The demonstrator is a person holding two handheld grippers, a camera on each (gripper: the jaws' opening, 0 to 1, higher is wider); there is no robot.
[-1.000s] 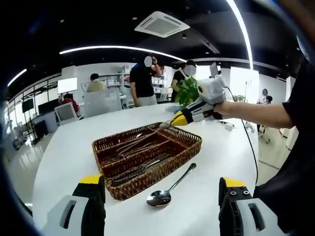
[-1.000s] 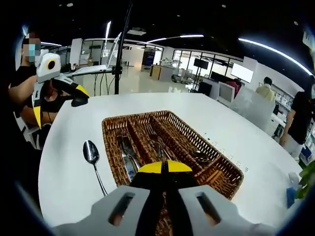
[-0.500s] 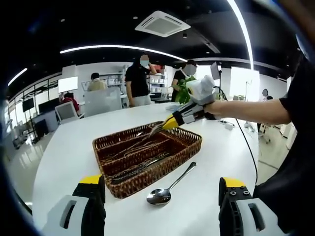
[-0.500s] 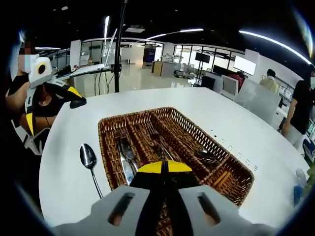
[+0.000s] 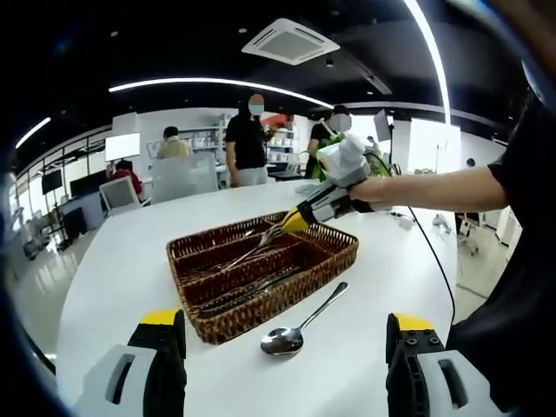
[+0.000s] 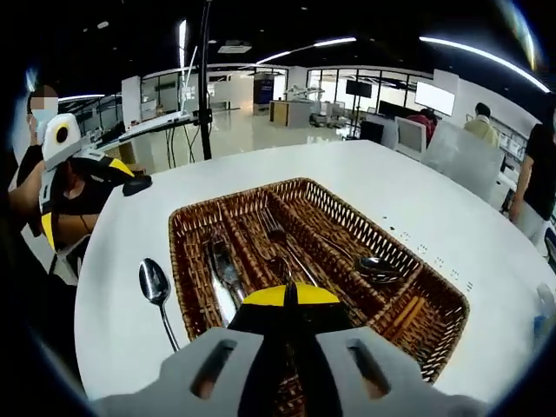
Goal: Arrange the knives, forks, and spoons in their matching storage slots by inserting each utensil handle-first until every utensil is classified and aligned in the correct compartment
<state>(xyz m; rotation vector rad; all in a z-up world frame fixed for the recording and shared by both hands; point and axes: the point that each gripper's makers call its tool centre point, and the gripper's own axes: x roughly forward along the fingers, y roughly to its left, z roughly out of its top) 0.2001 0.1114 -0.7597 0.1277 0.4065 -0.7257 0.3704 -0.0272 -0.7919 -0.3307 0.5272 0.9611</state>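
A brown wicker tray (image 5: 217, 325) with three long slots sits mid-table; its rim (image 6: 184, 287) also lies below my right gripper. A loose spoon (image 5: 300, 327) lies on the white table beside the tray, seen again as the spoon (image 6: 156, 287) left of it. My right gripper (image 5: 292, 222) is shut on a fork (image 5: 250, 252) near its tines, handle slanting down into the tray. From the right gripper (image 6: 291, 296) the held fork (image 6: 281, 268) points over the middle slot. Knives (image 6: 222, 271) fill the left slot, a spoon (image 6: 375, 265) the right. My left gripper (image 5: 285, 320) is open, hovering short of the spoon.
The round white table (image 5: 104, 269) curves away at its edges. Several people (image 5: 248, 143) stand behind it by a green plant (image 5: 323, 161). A person (image 6: 39, 174) holds the left gripper (image 6: 130, 181) at the table's left rim. Desks and chairs stand beyond.
The right gripper has carried the fork lower and further over the tray, its handle now reaching into the slots. The left gripper, the tray and the loose spoon have stayed put.
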